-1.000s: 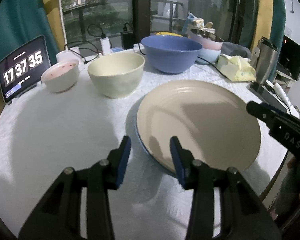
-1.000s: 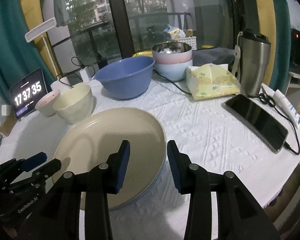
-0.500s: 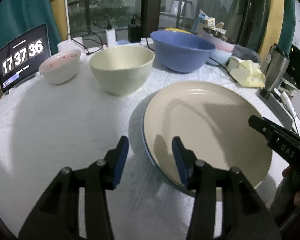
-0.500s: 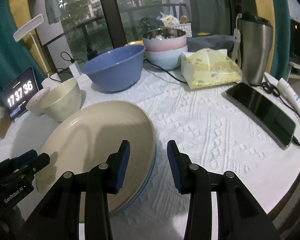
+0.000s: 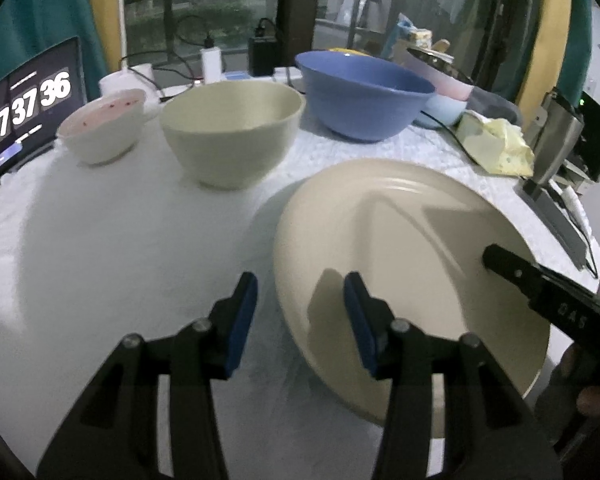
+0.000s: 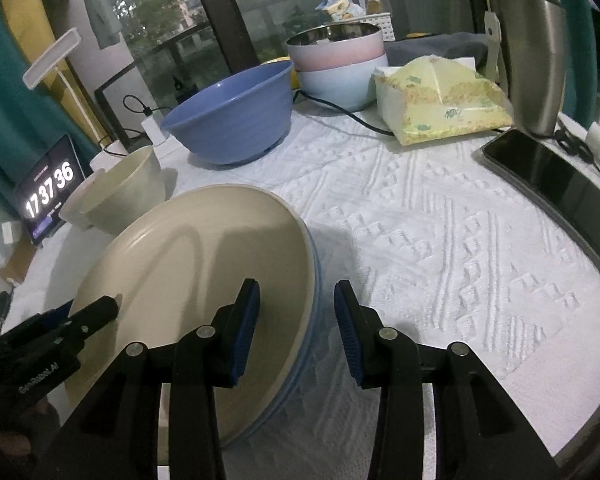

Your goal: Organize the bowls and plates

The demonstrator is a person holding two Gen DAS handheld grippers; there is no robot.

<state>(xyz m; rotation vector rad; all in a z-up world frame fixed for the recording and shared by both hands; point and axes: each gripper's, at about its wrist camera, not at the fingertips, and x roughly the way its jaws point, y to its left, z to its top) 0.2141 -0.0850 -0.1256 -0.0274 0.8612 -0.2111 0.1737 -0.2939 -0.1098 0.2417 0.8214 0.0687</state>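
A cream plate (image 5: 412, 256) lies on top of a blue plate (image 6: 314, 304) on the white tablecloth. My left gripper (image 5: 300, 316) is open, its jaws astride the plate's left rim. My right gripper (image 6: 296, 324) is open, its jaws astride the stack's right rim. Behind stand a cream bowl (image 5: 232, 132), a small white bowl with a pink inside (image 5: 104, 128) and a big blue bowl (image 5: 364, 92). The cream plate (image 6: 192, 280), cream bowl (image 6: 120, 196) and blue bowl (image 6: 232, 120) also show in the right wrist view.
A stack of pink and pale blue bowls with a steel one on top (image 6: 336, 60) stands at the back. A tissue pack (image 6: 436, 100), a steel flask (image 6: 528, 60) and a phone (image 6: 560, 184) lie on the right. A clock tablet (image 5: 24, 108) and cables are at the left.
Both grippers have moved lower and closer to the plate stack, so the plate rims now lie between their open jaws. The bowls have not moved.
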